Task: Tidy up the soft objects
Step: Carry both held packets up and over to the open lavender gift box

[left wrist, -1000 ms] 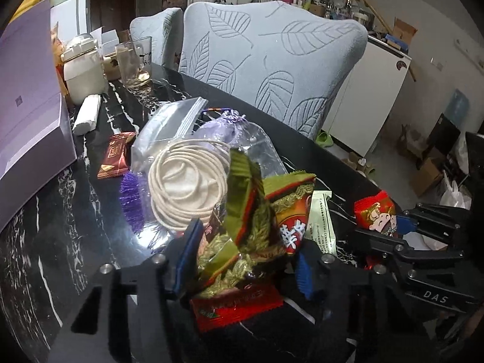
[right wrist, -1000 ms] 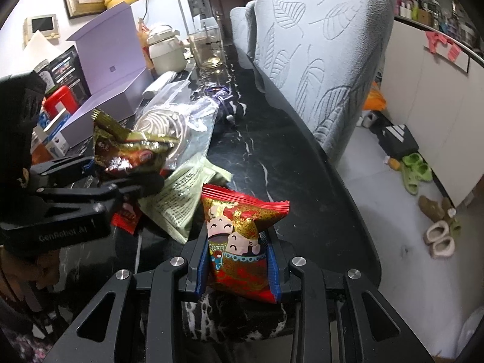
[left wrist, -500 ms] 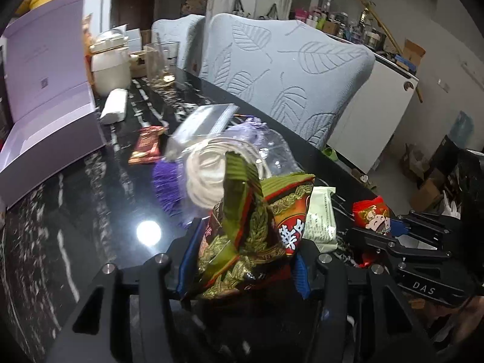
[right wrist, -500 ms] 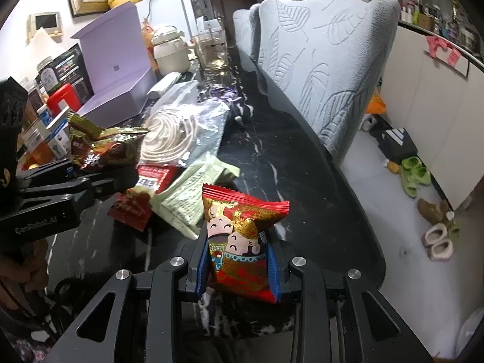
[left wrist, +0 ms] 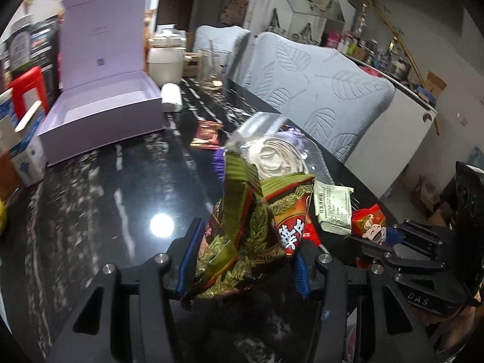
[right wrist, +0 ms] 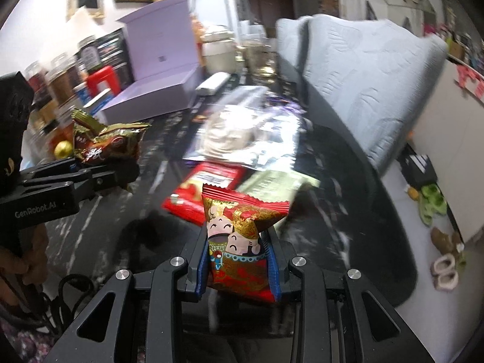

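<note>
A crumpled green-and-brown snack packet [left wrist: 254, 236] sits clamped between the blue pads of the left tool [left wrist: 242, 260], held clear above the black marbled worktop [left wrist: 99, 199]. A smaller red packet with cartoon faces [right wrist: 242, 239] stands upright, pinched between the pads of the right tool [right wrist: 239, 260], also lifted off the worktop. Both tools are closed onto their packets, with the jaws set only as wide as the wrappers.

On the worktop beyond lie a flat red packet [right wrist: 199, 190], a pale green sachet [left wrist: 332, 208], a clear zip bag holding a coil of white cord [left wrist: 278, 157] and a small dark red wrapper [left wrist: 207, 134]. Farther back stands an open lilac box [left wrist: 103, 103] with its lid raised, beside a cream jar [left wrist: 165, 60] and a glass [left wrist: 211, 69]. Grey leaf-patterned chair backs [left wrist: 320, 90] line the far edge.
</note>
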### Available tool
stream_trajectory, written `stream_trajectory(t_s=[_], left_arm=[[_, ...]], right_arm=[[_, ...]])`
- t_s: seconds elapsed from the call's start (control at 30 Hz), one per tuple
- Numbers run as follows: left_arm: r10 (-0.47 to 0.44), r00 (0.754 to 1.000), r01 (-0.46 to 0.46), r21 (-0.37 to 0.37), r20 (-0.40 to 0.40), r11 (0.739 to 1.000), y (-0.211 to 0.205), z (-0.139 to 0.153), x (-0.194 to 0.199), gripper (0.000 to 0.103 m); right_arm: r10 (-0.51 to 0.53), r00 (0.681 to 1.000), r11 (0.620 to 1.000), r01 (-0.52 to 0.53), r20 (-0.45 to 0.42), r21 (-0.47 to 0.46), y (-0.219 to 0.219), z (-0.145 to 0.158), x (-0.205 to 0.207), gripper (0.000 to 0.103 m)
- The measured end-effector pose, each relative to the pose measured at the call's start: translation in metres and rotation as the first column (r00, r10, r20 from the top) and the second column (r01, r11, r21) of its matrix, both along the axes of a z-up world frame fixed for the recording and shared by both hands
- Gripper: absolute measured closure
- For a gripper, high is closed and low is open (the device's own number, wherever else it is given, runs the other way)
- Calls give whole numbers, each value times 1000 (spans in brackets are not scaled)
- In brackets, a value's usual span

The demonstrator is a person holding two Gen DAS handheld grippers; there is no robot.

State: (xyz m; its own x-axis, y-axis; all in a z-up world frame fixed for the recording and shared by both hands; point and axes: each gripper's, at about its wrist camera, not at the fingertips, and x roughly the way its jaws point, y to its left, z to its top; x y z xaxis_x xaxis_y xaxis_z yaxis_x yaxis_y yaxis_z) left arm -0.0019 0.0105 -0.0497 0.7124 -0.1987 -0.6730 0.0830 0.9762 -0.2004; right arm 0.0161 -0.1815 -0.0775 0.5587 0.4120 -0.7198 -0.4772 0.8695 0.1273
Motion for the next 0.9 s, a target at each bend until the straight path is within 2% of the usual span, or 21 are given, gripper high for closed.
stream_trajectory(t_s=[0.2, 0.47, 0.7, 0.9], left_arm=[[110, 993, -110, 10, 37, 994, 27, 11, -24, 51], [249, 965, -252, 36, 81, 967, 65, 26, -50, 51], [311, 943, -318, 51, 121, 947, 90, 43, -57, 51], [346, 922, -359, 55, 174, 932, 109, 67, -51, 51]], right_arm=[[130, 991, 991, -131, 42, 28, 36, 9, -10, 72], [282, 955, 955, -288, 88, 65, 88, 22, -13, 72], [371, 921, 920, -382, 119, 87, 126, 35, -10, 72], [401, 902, 903, -419, 157, 98, 142, 55, -3, 72]])
